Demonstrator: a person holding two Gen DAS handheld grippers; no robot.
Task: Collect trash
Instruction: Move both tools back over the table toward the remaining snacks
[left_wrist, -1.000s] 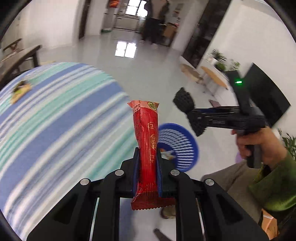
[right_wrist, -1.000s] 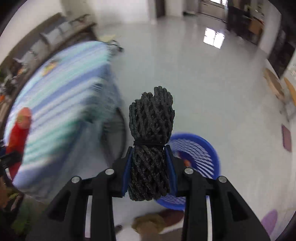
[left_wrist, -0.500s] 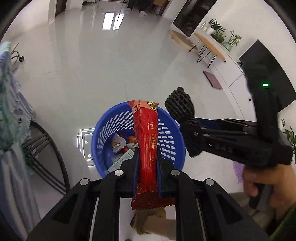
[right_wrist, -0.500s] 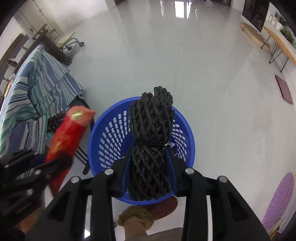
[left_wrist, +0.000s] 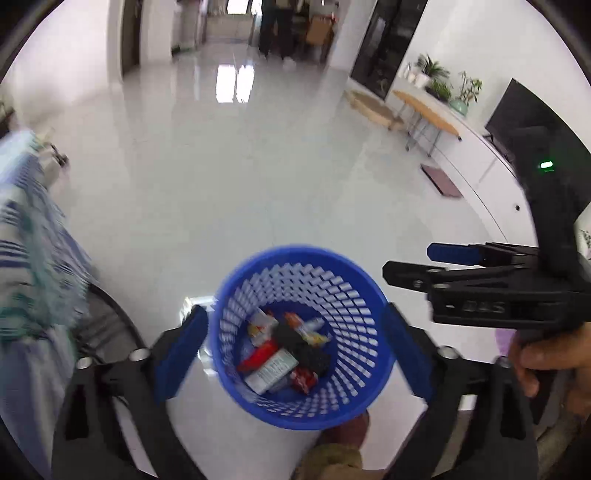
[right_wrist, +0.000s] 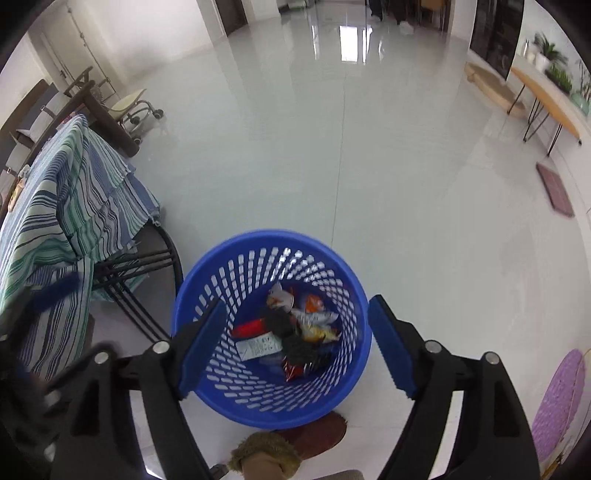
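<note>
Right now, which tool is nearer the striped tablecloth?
Left. The left tool hovers beside the striped tablecloth; the right tool is beyond the blue basket. Both have just been opening, empty.

A glossy pale floor reflects window light, with a striped tablecloth left and a wooden side table right.

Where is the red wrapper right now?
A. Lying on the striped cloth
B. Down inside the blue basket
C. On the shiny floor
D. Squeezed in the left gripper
B. The red wrapper lies at the bottom of the blue basket among other trash, and the left gripper stands wide open with nothing between its fingers.
</note>
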